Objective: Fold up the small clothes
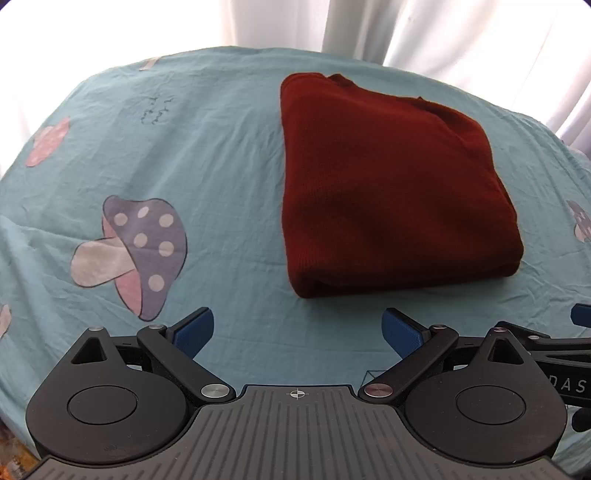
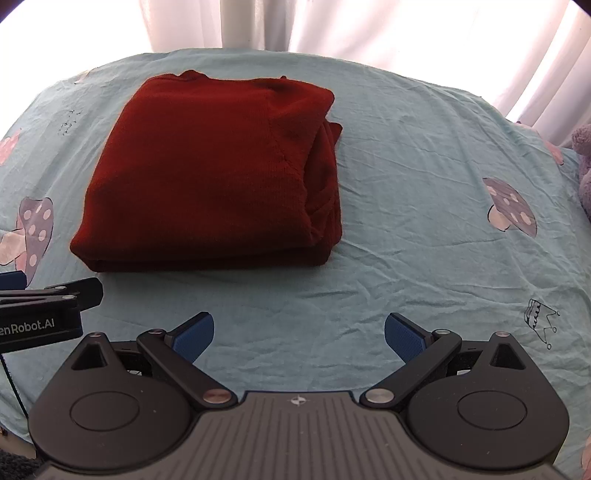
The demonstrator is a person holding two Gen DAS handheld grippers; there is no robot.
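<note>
A dark red knit garment [image 1: 388, 184] lies folded into a thick rectangle on the light blue mushroom-print sheet [image 1: 207, 147]. In the right wrist view the garment [image 2: 207, 177] lies left of centre, with its layered folds showing along the right side. My left gripper [image 1: 298, 332] is open and empty, a little in front of the garment's near edge. My right gripper [image 2: 299, 334] is open and empty, in front of the garment and to its right. The left gripper's body also shows at the left edge of the right wrist view [image 2: 44, 310].
White curtains [image 2: 369, 26] hang behind the far edge of the bed. A purple plush item [image 2: 583, 162] sits at the right edge. The sheet [image 2: 424, 206] is wrinkled, with mushroom prints [image 1: 136, 251] left of the garment.
</note>
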